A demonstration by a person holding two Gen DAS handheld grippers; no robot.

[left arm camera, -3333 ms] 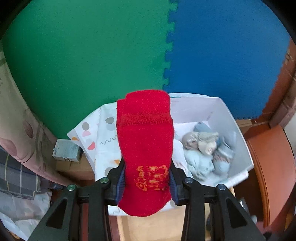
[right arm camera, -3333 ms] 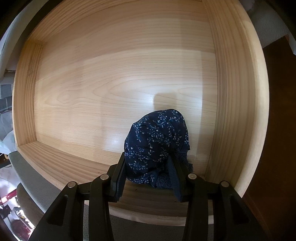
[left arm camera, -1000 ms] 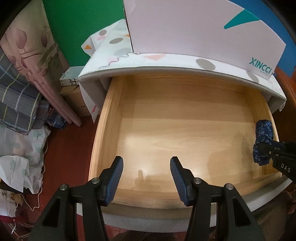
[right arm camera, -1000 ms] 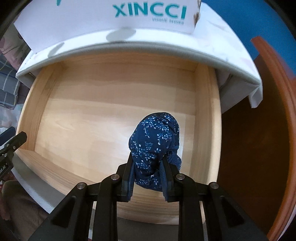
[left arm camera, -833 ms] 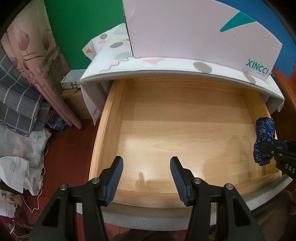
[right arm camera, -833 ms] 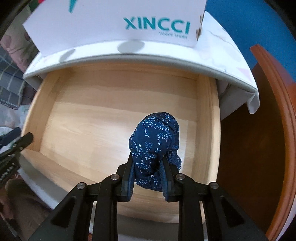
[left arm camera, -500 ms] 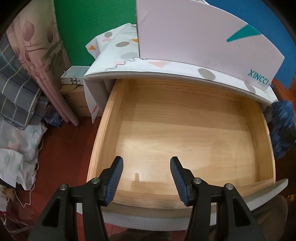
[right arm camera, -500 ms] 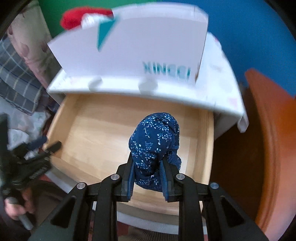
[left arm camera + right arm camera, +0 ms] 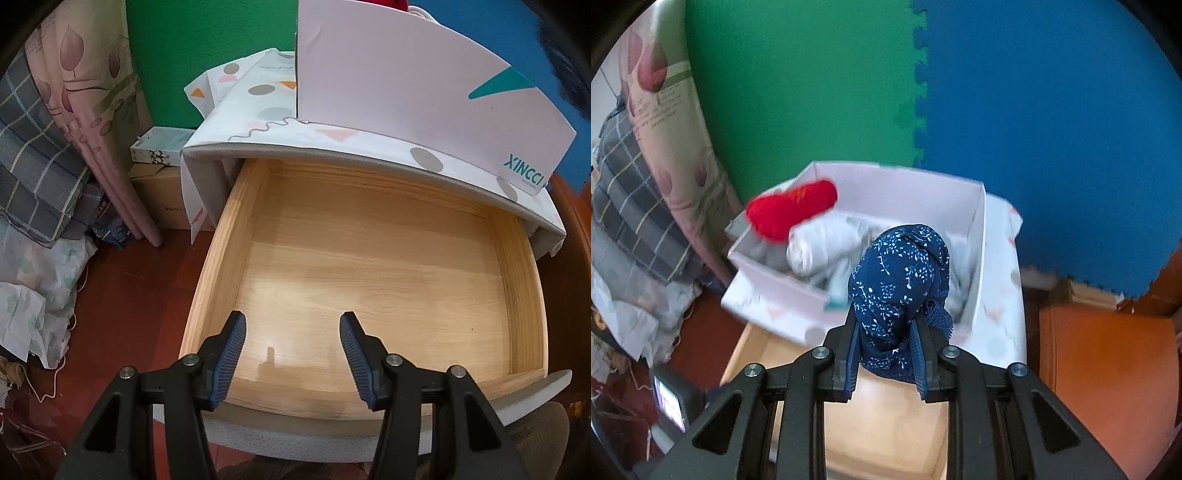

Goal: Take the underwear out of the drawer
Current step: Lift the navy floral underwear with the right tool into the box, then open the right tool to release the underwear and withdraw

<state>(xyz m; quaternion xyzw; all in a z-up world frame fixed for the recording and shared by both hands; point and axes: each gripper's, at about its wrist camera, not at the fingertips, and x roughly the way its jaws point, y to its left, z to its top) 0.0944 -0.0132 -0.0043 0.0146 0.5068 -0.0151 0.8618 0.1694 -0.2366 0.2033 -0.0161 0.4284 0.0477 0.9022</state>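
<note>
— Jaws on the left gripper (image 9: 291, 332)?
— Parted, nothing between them, hanging over the bare wooden drawer (image 9: 388, 266).
— And the right gripper (image 9: 884, 347)?
— Clamped on the blue floral underwear (image 9: 899, 284), a bundle standing up along the fingers, clear of the drawer.
— Where does it need to go?
— I'd say forward: the white box (image 9: 977, 236) of rolled clothes lies just ahead, so the right hand is nearer.
</note>
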